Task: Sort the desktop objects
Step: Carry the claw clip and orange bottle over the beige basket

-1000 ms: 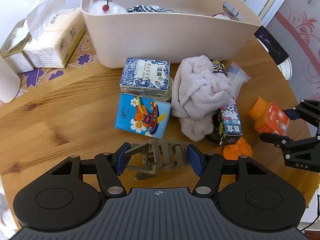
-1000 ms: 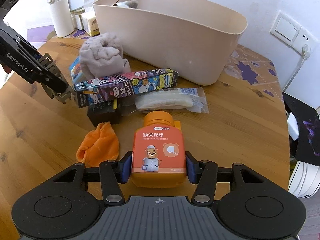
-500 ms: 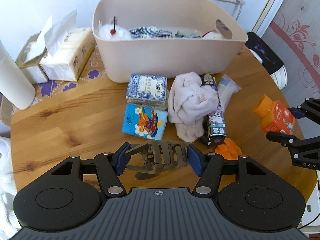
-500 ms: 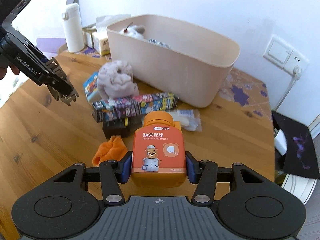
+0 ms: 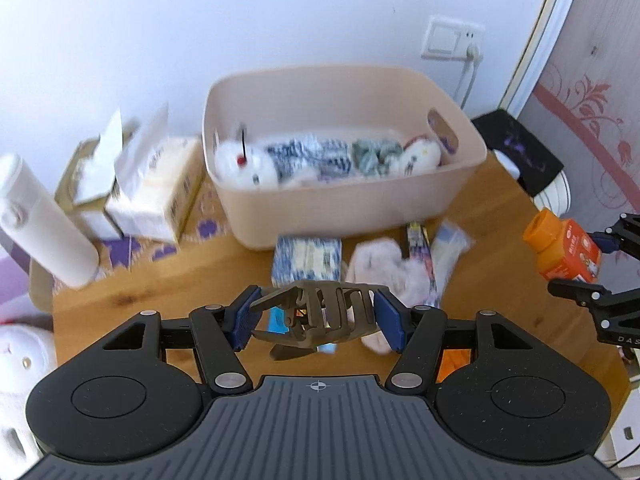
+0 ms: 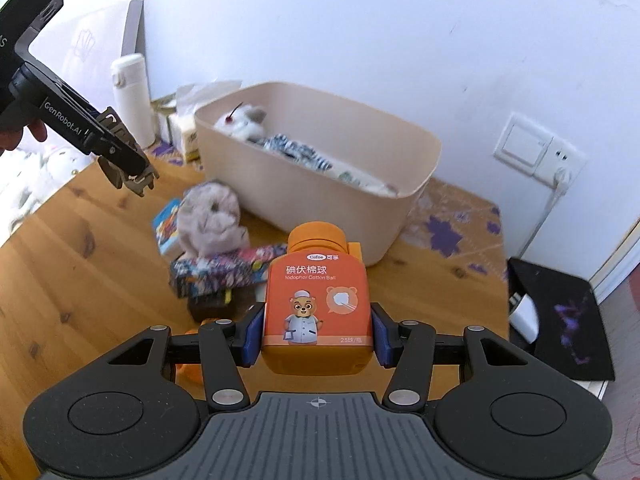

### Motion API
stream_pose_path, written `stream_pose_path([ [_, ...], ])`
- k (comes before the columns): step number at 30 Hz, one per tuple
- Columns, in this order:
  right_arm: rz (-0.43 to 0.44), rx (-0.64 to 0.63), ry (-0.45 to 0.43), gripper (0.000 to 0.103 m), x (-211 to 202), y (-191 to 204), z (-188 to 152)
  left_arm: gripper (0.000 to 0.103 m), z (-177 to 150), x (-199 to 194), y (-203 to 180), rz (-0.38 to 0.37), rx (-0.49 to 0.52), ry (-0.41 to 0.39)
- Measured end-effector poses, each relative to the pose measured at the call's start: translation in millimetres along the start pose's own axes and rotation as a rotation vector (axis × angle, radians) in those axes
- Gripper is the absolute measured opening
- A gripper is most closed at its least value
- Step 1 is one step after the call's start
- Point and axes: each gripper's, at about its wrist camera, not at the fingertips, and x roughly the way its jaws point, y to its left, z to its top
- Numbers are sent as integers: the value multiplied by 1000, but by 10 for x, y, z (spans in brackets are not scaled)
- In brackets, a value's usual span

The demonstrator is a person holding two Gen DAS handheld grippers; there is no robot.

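Room: white wall with a socket plate (image 6: 538,148) behind a round wooden table (image 6: 80,272); both views take in far more wall and table than a second ago, so both hands have risen.
Bin: the beige bin (image 5: 352,204) stands at the back of the table, open-topped, with soft toys and patterned cloth already in it. It now shows from above in the left wrist view, where a second ago mostly its side wall showed.
Clutter still on the table: a pale plush cloth (image 6: 212,216), a long cartoon-printed box (image 6: 224,272), a blue-and-white packet (image 5: 306,258) and a bright cartoon packet (image 6: 168,228), lying close together in front of the bin.
Background items: tissue boxes (image 5: 152,196) and a white flask (image 5: 44,220) to the bin's left.
Right gripper (image 6: 318,338): its blue pads are pressed on both sides of the orange cotton-ball bottle (image 6: 316,308), cap pointing away; the bottle is clear of the table, which a second ago lay close beneath it.
Left gripper (image 5: 316,322): pinching a grey-brown claw hair clip (image 5: 320,316) across its length, carried above the clutter.
Meaning: both picks look secure and lifted; the next step is likely carrying bottle and clip over the bin's rim and releasing them.
Risk: the clip's curved teeth could slip in the pads.
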Motion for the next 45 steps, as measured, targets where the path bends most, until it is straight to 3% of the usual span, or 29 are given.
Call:
stream_pose_path([
  [21, -101, -6, -86, 50, 175, -439, 681, 62, 885, 207, 97, -1, -3, -140],
  [35, -132, -77, -89, 50, 728, -306, 1227, 62, 1124, 717, -13, 47, -38, -130],
  [45, -138, -104, -11, 50, 1208, -226, 1309, 62, 1138, 1110, 19, 121, -65, -69],
])
